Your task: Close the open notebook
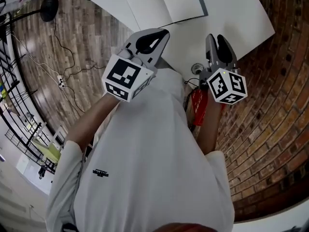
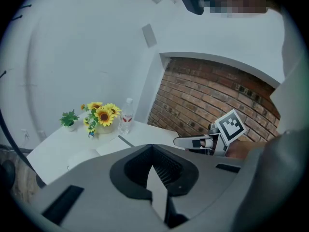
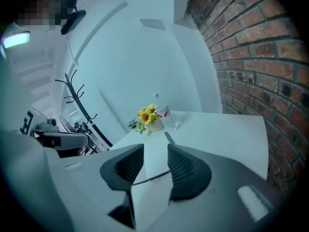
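Note:
The open notebook (image 1: 164,4) lies flat on the white table (image 1: 241,18), its white pages up and a dark cover edge on its right side. It also shows in the left gripper view as the notebook (image 2: 108,146) and in the right gripper view as the notebook (image 3: 161,146). My left gripper (image 1: 164,33) hangs in the air short of the table's near edge. Its fingertips meet, with nothing between them, and the left gripper (image 2: 152,149) points at the table. My right gripper (image 1: 216,37) is beside it, and the right gripper (image 3: 155,153) stands open on bare air.
At the table's far end stand a sunflower pot (image 2: 104,117), a small green plant (image 2: 69,120) and a water bottle (image 2: 127,116). A brick wall (image 1: 270,105) runs along the right. A red object (image 1: 198,105) sits by my right arm. Cables (image 1: 60,81) lie on the wood floor.

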`<state>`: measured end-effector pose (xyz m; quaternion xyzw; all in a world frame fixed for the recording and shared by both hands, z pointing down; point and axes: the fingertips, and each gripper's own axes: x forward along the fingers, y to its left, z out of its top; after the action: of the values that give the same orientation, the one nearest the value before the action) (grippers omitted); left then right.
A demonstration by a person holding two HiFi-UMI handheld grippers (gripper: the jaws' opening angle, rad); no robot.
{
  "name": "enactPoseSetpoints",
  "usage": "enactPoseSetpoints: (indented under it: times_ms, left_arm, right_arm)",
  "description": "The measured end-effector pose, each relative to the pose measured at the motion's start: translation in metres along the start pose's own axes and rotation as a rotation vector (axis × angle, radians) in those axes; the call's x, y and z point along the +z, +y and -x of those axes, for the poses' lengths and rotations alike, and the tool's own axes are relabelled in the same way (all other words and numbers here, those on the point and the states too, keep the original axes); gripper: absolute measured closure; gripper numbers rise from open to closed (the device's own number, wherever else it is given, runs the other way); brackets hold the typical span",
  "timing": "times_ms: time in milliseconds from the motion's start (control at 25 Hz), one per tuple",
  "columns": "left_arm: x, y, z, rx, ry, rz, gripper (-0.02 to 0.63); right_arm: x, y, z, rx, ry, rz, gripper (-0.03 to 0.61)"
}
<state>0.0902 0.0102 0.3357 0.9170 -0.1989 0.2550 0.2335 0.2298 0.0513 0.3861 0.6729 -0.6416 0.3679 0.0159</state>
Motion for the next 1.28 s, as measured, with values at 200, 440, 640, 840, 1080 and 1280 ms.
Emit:
enactPoseSetpoints:
  times_ms: [200,440,640,840,1080,1280]
  left_arm:
    - [-0.01,0.008,-0.012,0.008,0.02,0.019,0.604]
    - [-0.038,0.024,-0.033,0.019,0.071,0.035,0.604]
    - [-0.033,0.017,-0.045,0.018,0.081,0.044,0.604]
    - [-0.032,0.024,-0.047,0.029,0.096,0.052,0.604]
    - [-0.044,0.041,-0.061,0.067,0.126,0.087,0.604]
    - [-0.054,0.049,-0.072,0.075,0.132,0.114,0.604]
  right_arm:
    - [-0.005,-0.01,-0.019,0.009,0.029,-0.011,0.388]
    - [-0.031,-0.024,-0.051,0.023,0.079,-0.033,0.359]
    - [-0.027,-0.037,-0.056,0.021,0.108,-0.042,0.351]
    - [-0.025,-0.038,-0.066,0.021,0.134,-0.047,0.337]
    - [-0.044,-0.051,-0.088,0.018,0.184,-0.05,0.313]
    - [-0.055,-0.06,-0.102,-0.003,0.208,-0.058,0.304]
